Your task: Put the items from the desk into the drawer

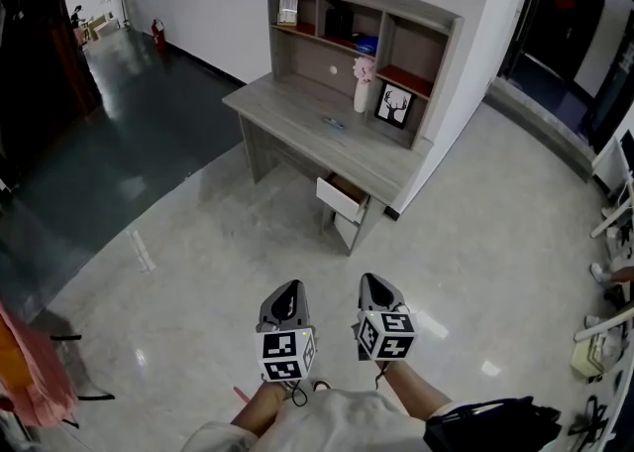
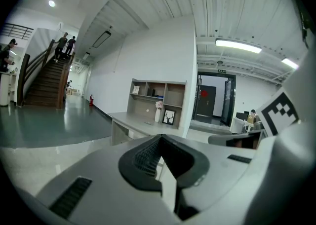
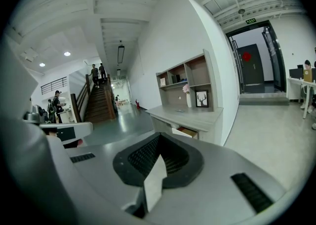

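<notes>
A person stands on the polished floor well apart from a grey desk point(image 1: 293, 109) with a shelf hutch point(image 1: 443, 32), holding the left gripper point(image 1: 288, 297) and the right gripper point(image 1: 376, 291) side by side out in front. Both point a little downward toward the desk. Each gripper's own view shows its jaws pressed together with nothing between them. The items to be cleared sit on the desktop against the hutch: a white vase of pink flowers point(image 1: 363, 91), a framed deer picture point(image 1: 394, 106) just beside it, and a small flat object point(image 1: 334, 124) lying nearer the desk's middle, too small to identify. The drawer point(image 1: 341, 198) hangs partly pulled out at the near end of the desk, and its wooden inside shows in the right gripper view. By the look of it, the step in hand is the approach, and no item is yet within reach. The next move calls for closing the gap to the desk, spreading one pair of jaws and lining them up on the first item, likely the flat object or the vase.
</notes>
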`<state>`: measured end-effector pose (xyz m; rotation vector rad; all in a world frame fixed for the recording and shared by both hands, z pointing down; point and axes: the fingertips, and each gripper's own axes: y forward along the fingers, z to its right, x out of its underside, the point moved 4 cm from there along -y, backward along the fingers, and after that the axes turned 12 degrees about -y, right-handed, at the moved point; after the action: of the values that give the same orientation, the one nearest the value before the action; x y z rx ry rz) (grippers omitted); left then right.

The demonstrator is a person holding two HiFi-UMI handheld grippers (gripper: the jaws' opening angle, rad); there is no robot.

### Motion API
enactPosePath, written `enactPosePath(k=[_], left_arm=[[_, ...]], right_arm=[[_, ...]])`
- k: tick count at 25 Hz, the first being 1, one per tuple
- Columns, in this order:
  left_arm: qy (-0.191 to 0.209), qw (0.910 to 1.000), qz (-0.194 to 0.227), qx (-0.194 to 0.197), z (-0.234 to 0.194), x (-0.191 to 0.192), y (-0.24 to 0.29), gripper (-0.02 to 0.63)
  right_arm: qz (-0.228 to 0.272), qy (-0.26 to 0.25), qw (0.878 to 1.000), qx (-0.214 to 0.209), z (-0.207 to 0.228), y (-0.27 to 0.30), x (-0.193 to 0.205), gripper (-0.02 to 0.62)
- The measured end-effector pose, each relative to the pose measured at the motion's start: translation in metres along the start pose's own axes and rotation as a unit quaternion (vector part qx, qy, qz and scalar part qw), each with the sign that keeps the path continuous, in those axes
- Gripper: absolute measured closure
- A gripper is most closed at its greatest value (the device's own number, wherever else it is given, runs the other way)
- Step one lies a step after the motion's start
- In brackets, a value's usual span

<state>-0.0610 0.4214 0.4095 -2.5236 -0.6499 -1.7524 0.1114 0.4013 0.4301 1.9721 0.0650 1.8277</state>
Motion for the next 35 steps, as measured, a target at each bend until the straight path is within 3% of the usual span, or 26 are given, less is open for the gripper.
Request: enactPosePath(k=[9, 19, 35], left_arm=[[-0.009, 0.9995, -0.015, 0.025, -0.030, -0.005, 0.046, 0.607], [0.003, 0.9981, -0.023, 0.057, -0.101, -0.064, 0.116, 0.607], [0.011, 0.9938, -0.058, 0.094, -0.185, -0.105, 0.188, 0.607]], right_arm=[[-0.020, 0.001, 1.000, 0.014, -0.004, 0.049, -0.002, 0.597], [0.010, 0.022, 0.999, 0.042, -0.034, 0.136, -0.060, 0.597], [0.002, 0.038, 0.995, 0.091, -0.063, 0.226, -0.089, 0.597]])
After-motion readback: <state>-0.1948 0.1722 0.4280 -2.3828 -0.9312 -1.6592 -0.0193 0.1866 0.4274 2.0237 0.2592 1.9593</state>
